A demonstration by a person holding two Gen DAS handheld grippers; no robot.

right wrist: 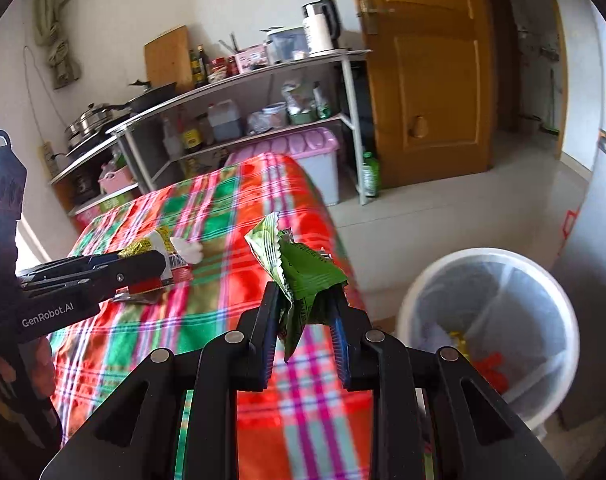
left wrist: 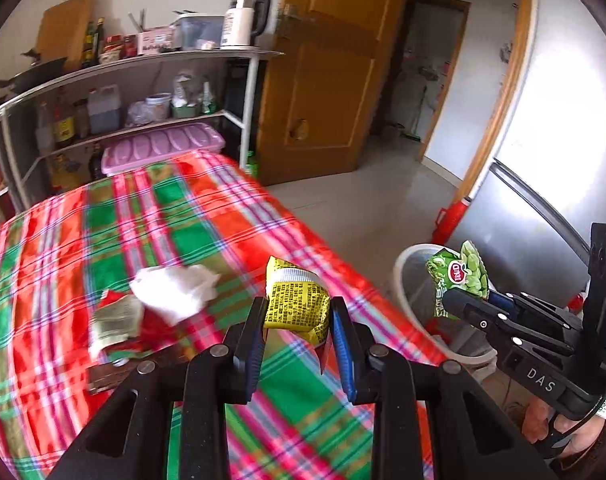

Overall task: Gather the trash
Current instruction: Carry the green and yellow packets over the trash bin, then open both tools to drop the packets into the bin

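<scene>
My left gripper (left wrist: 297,312) is shut on a crumpled yellow wrapper (left wrist: 293,300), held above the plaid-covered table (left wrist: 183,216). My right gripper (right wrist: 303,304) is shut on a green snack packet (right wrist: 299,276); in the left wrist view that green packet (left wrist: 461,272) hangs over the white bin (left wrist: 413,280). The white bin (right wrist: 491,328) stands on the floor right of the table, with yellow and red scraps at its bottom. A white tissue (left wrist: 175,292), a printed wrapper (left wrist: 115,320) and a dark flat wrapper (left wrist: 115,376) lie on the cloth.
A grey shelf rack (left wrist: 135,80) with bottles, a kettle (left wrist: 243,20) and a purple-lidded box (left wrist: 163,148) stands behind the table. A wooden door (left wrist: 323,80) is open to a hallway. A silver fridge (left wrist: 543,160) stands behind the bin. A hand (left wrist: 543,424) holds the right gripper.
</scene>
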